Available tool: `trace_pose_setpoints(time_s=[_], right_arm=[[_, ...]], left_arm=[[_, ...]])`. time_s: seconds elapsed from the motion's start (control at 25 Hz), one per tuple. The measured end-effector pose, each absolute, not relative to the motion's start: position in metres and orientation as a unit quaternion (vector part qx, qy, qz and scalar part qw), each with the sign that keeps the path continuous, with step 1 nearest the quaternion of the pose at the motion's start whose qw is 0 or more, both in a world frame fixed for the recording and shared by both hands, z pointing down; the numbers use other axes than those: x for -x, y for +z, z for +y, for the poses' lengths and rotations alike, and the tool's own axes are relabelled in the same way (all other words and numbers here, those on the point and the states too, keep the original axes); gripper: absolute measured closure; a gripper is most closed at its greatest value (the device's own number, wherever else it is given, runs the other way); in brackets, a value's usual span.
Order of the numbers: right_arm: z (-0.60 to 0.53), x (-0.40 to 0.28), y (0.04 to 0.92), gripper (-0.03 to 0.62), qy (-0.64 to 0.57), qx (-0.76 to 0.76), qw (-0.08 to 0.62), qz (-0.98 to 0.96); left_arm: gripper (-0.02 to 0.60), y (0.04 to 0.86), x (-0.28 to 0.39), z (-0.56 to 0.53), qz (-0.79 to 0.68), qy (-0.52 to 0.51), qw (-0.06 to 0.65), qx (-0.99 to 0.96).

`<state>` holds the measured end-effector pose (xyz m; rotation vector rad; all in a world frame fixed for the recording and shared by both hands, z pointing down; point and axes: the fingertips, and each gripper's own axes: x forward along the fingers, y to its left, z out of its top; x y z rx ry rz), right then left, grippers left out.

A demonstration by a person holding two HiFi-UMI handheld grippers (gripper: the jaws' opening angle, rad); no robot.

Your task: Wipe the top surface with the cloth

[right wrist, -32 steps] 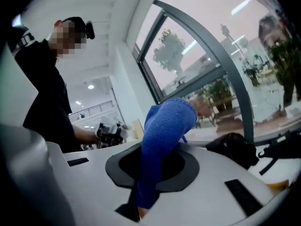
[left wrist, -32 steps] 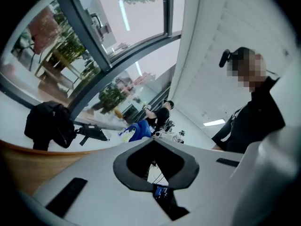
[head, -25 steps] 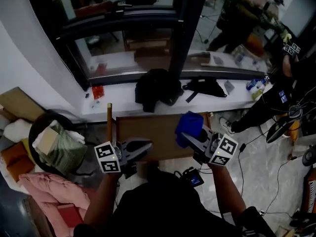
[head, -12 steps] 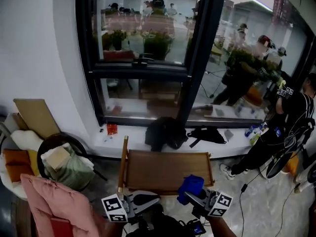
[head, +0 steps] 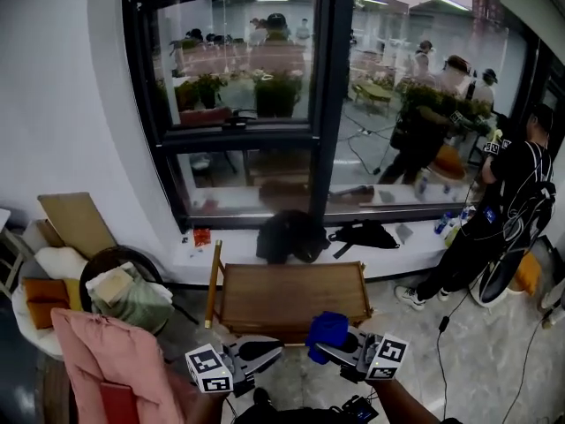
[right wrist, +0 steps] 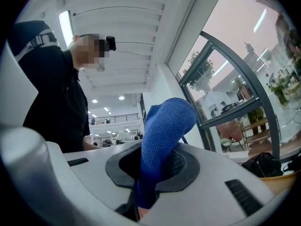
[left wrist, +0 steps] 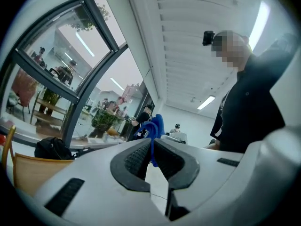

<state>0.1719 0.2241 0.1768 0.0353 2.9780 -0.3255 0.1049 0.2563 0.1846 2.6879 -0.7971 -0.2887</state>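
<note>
The wooden table top (head: 291,297) stands below the window sill. My right gripper (head: 334,351) hovers at the table's near edge, shut on a blue cloth (head: 327,329) that bulges up out of its jaws. In the right gripper view the blue cloth (right wrist: 165,126) stands folded between the pads of that gripper (right wrist: 160,166). My left gripper (head: 265,354) is beside it, just short of the near edge, jaws drawn together with nothing held. In the left gripper view the left gripper (left wrist: 151,147) points at the blue cloth (left wrist: 155,125) beyond its tips.
A black bag (head: 287,234) and a black pouch (head: 363,233) lie on the white sill. A wooden stick (head: 213,283) leans at the table's left side. A basket of bundles (head: 124,294) and a pink coat (head: 106,360) fill the left. A person (head: 508,197) stands at right.
The head view has lifted, showing more window. Both grippers have drawn back from over the table toward its near edge, the right one carrying the cloth with it.
</note>
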Motion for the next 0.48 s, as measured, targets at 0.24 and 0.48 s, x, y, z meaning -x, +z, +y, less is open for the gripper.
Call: trace_pose_setpoints(time_s=[0.24,0.48], right_arm=[[0.261,-0.213,0.199,0.534,-0.093,-0.025,0.052,0.994],[0.288,-0.218,0.202,0.534,-0.088,-0.034,0.047,0.994]], left_arm=[[0.571,0.194,-0.158,0.275,-0.307,-0.069,0.176,-0.933],[0.571,0.214,-0.173,0.301,-0.342,-0.029,0.194,-0.919]])
